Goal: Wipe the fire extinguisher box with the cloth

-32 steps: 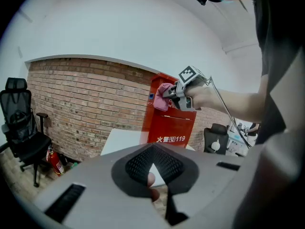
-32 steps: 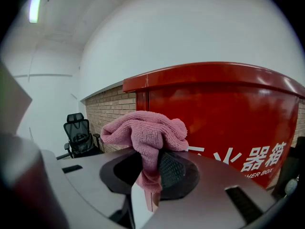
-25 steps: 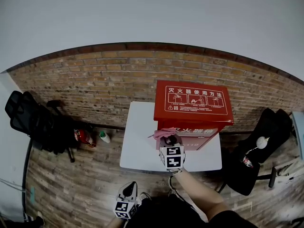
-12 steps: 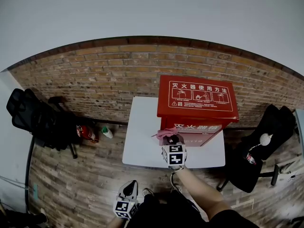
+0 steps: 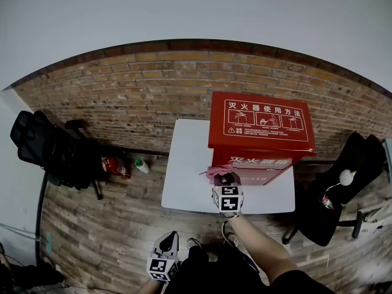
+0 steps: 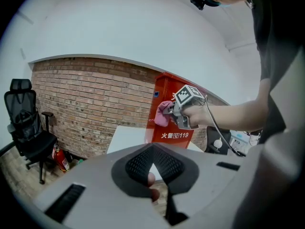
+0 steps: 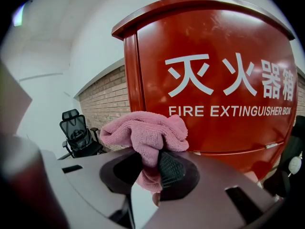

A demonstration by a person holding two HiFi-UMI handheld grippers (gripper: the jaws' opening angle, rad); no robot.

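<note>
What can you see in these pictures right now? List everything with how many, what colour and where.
fire extinguisher box: one, red with white lettering, on the table's right part
cloth: one, pink, bunched up close to the box's front
table: one, white, in front of the brick wall
brick wall: one, reddish brown, behind everything
office chair: one, black, on the floor left of the table
small extinguisher: one, red, on the floor between office chair and table
bottle: one, green and white, beside the small extinguisher
second chair: one, black, right of the table
right gripper: one, grey, shut on the cloth
left gripper: one, grey, shut, empty, held low
</note>
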